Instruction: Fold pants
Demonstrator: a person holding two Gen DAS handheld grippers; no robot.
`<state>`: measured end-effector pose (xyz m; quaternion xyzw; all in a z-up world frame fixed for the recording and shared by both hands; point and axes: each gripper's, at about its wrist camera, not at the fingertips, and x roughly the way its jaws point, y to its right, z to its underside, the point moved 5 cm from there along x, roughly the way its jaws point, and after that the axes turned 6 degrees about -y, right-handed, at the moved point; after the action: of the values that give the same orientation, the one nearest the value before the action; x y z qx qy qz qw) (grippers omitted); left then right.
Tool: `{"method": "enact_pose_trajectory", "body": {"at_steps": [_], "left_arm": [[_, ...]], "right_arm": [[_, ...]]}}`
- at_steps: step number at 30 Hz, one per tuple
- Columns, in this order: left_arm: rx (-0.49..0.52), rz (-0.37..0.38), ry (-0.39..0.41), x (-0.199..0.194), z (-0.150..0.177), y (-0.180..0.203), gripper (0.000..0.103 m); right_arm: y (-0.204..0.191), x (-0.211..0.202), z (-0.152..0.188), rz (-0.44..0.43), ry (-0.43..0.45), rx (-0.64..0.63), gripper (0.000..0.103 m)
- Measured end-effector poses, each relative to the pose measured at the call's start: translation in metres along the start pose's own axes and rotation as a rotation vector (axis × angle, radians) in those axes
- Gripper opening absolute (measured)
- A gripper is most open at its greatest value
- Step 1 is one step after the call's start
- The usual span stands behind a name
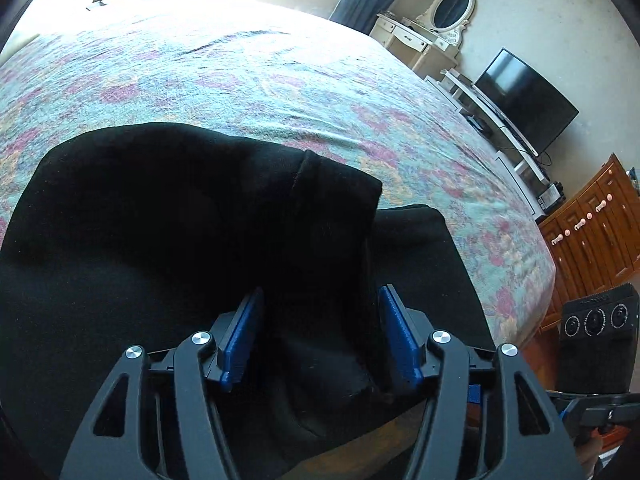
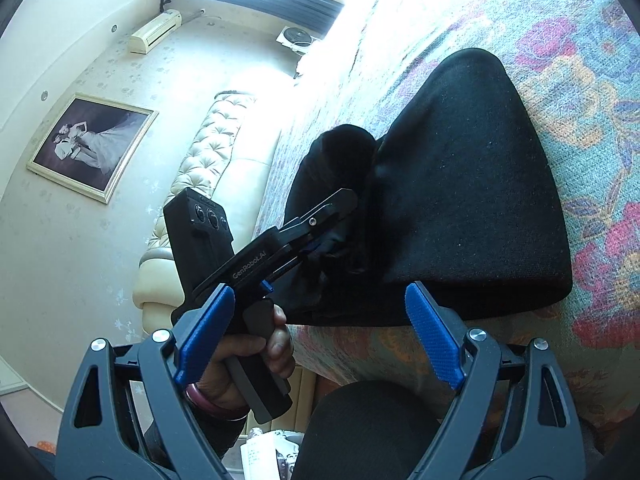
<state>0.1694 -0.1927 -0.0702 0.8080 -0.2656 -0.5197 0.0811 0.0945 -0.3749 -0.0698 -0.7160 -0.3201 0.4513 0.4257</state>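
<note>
The pants (image 1: 160, 220) are plain black, thick knit fabric, lying in a partly folded heap at the near edge of the bed. One cuffed, stitched end (image 1: 336, 184) is raised and doubled back over the rest, while a flatter layer (image 2: 472, 184) lies spread on the floral cover.

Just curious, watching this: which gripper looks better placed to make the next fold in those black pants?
Probably the left gripper: its open jaws already straddle a raised fold of the black pants at the bed's near edge. The right gripper is open too, but hangs off the edge with nothing between its jaws.
</note>
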Motion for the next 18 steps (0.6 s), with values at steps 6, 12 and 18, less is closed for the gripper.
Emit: {"method": "enact_pose_trajectory", "body": {"at_steps": [6, 12, 18], "left_arm": [[-0.062, -0.015, 0.18, -0.07, 0.008, -0.018, 0.076], [-0.083, -0.345, 0.356, -0.137, 0.019, -0.094, 0.077], [-0.31, -0.302, 0.323, -0.127, 0.048, -0.165, 0.076]], "right_arm": [[-0.009, -0.005, -0.01, 0.016, 0.016, -0.022, 0.088], [-0.012, 0.019, -0.037, 0.104, -0.018, -0.046, 0.088], [-0.01, 0.064, -0.057, 0.25, -0.087, -0.061, 0.088]]}}
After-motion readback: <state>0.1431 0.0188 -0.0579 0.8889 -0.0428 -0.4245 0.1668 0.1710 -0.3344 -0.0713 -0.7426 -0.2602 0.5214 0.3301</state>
